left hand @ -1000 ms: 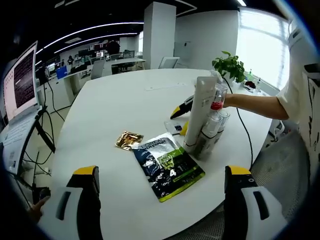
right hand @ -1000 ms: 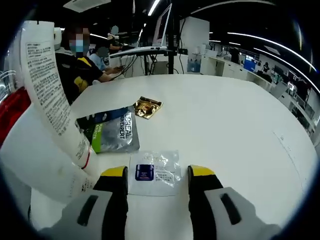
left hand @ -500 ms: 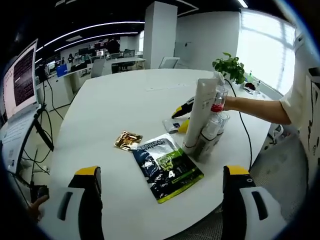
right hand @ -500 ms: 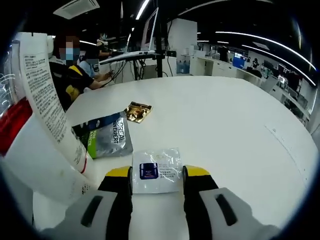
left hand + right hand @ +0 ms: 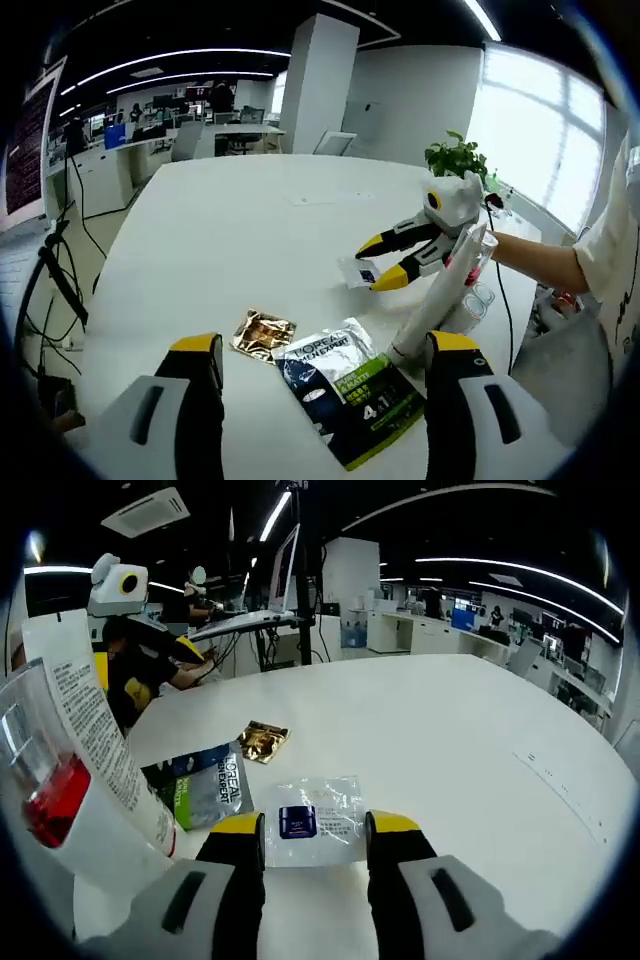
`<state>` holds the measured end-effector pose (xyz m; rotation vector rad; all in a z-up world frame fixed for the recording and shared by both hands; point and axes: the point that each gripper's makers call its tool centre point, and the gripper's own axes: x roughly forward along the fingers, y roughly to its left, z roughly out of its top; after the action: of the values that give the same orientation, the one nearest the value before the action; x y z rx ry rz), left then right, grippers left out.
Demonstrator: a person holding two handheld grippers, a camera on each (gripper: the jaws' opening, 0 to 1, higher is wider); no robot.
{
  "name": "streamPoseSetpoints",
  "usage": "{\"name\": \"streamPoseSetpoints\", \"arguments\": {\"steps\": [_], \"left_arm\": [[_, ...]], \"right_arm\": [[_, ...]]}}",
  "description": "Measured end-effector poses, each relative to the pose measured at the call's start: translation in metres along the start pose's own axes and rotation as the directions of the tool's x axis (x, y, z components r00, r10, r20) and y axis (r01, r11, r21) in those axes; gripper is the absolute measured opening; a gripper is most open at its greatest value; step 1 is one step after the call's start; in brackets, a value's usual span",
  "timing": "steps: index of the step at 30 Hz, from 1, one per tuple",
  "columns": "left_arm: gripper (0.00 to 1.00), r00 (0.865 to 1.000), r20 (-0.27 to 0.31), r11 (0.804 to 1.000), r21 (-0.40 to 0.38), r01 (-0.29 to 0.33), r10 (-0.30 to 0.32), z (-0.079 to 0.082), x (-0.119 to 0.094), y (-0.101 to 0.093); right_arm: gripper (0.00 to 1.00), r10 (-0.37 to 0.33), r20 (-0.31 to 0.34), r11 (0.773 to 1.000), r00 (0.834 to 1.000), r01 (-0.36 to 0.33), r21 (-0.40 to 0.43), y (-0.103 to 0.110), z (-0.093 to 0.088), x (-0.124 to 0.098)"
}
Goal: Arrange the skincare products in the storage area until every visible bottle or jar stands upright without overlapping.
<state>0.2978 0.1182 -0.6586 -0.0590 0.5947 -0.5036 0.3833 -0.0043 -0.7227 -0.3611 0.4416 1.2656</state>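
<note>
**A:** Where is the sachet relative to your right tool?

**B:** From the right gripper view, the clear sample sachet (image 5: 313, 821) lies flat on the white table (image 5: 450, 740) straight ahead of my right tool (image 5: 315, 830), its near edge between the two yellow-tipped jaws. The jaws stand a little apart on either side of it; whether they touch it I cannot tell. In the left gripper view that tool (image 5: 382, 262) comes in from the right, with the sachet (image 5: 357, 272) at its tips.

**A:** And the left tool?

**B:** My left tool (image 5: 318, 352) is wide apart, holding nothing, and well back from the sachet. Just ahead of it lie the dark L'Oréal Men Expert pouch (image 5: 348, 390) and the small gold foil packet (image 5: 261, 332), both flat.

**A:** The bottles?

**B:** The white tube (image 5: 438, 298) leans, its long axis tilted toward the clear bottle with the red band (image 5: 471, 290) beside it; they seem to touch. In the right gripper view the tube (image 5: 95, 750) carries fine print too small for me to read, and the pouch (image 5: 207, 785) reads "L'ORÉAL". The right tool is nearer the tube, so I judge righting it falls to that hand.
</note>
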Motion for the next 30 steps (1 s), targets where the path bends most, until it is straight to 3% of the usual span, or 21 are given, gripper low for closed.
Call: {"name": "streamPoseSetpoints", "arguments": {"steps": [3,9,15,22,30], "left_arm": [[0.67,0.997,-0.013,0.997,0.012,0.076,-0.076,0.008,0.017,-0.008],[0.55,0.988,-0.023,0.988,-0.019,0.155,-0.155,0.016,0.051,-0.016],[0.49,0.969,-0.043,0.967,-0.084,0.239,-0.243,0.019,0.085,-0.027],[0.43,0.961,-0.063,0.957,-0.12,0.262,-0.271,0.02,0.106,-0.03],[0.32,0.948,-0.033,0.933,-0.194,0.304,-0.316,0.026,0.115,-0.039]], "right_arm": [[0.4,-0.003,0.016,1.0,1.0,0.003,-0.001,-0.001,0.005,0.001],[0.4,0.005,0.051,1.0,0.999,-0.005,0.003,0.001,0.016,0.0],[0.4,0.003,0.075,1.0,0.997,-0.003,-0.005,0.0,0.026,-0.002],[0.4,0.007,0.09,1.0,0.996,-0.006,-0.022,0.002,0.034,-0.002],[0.4,0.023,0.104,0.999,0.994,-0.019,-0.034,0.009,0.039,-0.003]]}}
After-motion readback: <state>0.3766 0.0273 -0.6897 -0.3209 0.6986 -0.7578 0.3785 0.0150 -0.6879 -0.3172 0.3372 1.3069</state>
